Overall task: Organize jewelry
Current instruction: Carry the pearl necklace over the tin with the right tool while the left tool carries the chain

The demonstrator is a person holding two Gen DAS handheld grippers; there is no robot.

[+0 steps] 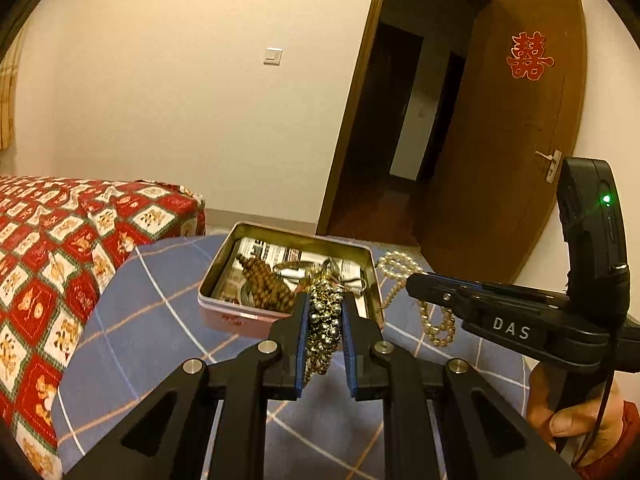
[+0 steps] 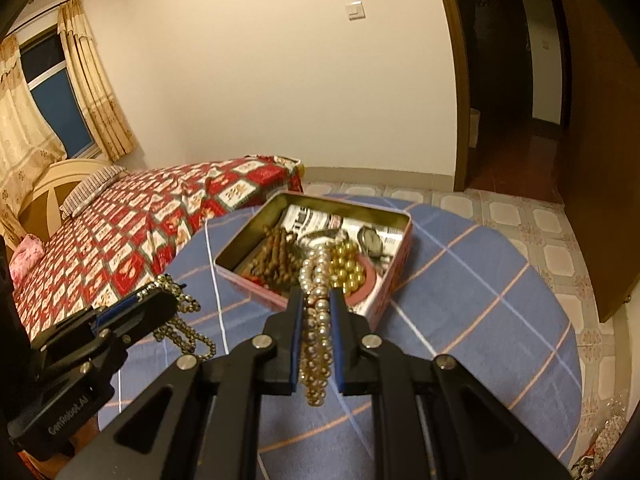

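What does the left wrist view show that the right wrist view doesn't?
Only the left wrist view shows the red paper character on the open door and its handle.

Only the right wrist view shows the window, curtains, a pillow, and gold beads and a watch in the tin.

Both show the tin, brown wooden beads, the bed, the left tool gripping dark metallic beads and the right tool gripping pearls.

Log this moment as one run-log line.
left claw: shut on dark bead strand | right claw: shut on pearl necklace | tin: open, partly filled
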